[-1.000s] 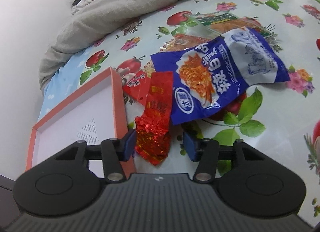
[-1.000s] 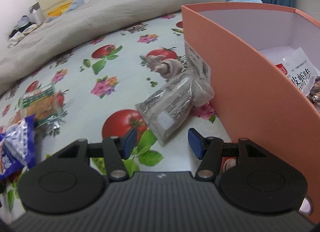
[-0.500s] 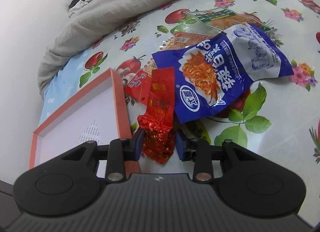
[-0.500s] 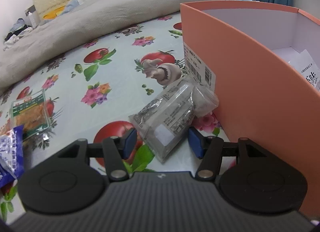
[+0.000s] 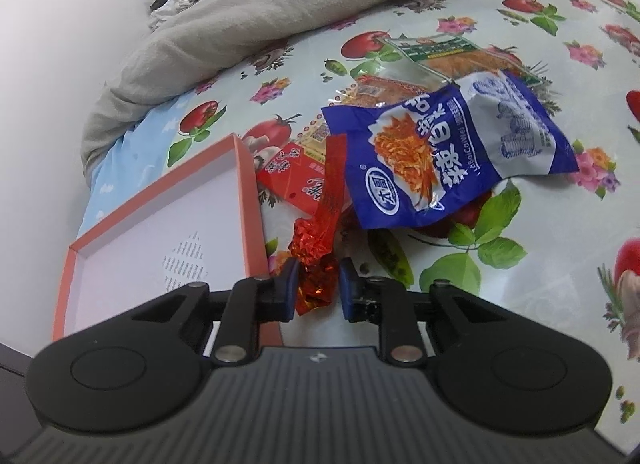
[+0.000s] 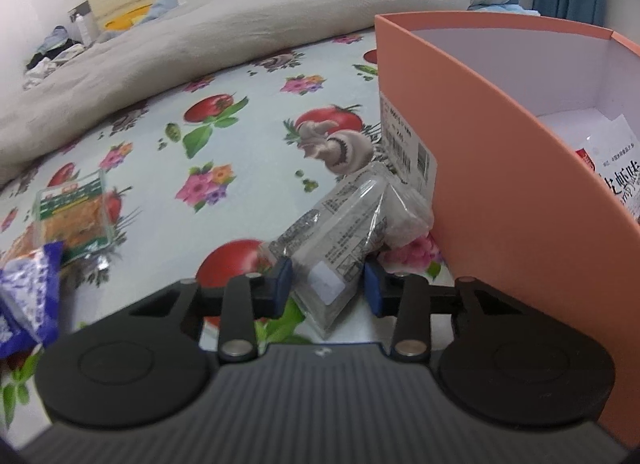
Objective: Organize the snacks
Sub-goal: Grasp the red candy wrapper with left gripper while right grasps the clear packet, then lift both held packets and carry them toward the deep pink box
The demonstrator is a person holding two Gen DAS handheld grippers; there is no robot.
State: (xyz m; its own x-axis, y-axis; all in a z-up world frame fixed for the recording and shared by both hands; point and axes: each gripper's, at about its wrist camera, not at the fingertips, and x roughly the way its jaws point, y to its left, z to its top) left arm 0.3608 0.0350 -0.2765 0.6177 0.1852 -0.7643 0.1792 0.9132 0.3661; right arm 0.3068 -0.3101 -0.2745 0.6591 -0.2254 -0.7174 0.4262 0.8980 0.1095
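A crumpled red foil packet (image 5: 320,232) lies on the flowered cloth beside a shallow orange lid (image 5: 250,199). My left gripper (image 5: 318,284) is shut on the packet's lower end. Above it lies a blue snack bag (image 5: 440,155) over a flat red packet (image 5: 292,175) and clear packs (image 5: 452,51). In the right wrist view a grey clear-wrapped packet (image 6: 344,223) leans against the tall orange box (image 6: 500,167). My right gripper (image 6: 326,284) is closing around its near end. The left pad touches it and a thin gap shows at the right pad.
A white snack bag (image 6: 616,171) lies inside the orange box. A grey blanket (image 5: 320,3) is bunched along the far side of the cloth. A clear pack with a green label (image 6: 76,211) and the blue bag's corner (image 6: 28,292) lie left of the right gripper.
The left jaws closed from wide apart onto the red foil packet. The right gripper moved forward so the grey packet sits between its jaws, which have narrowed.
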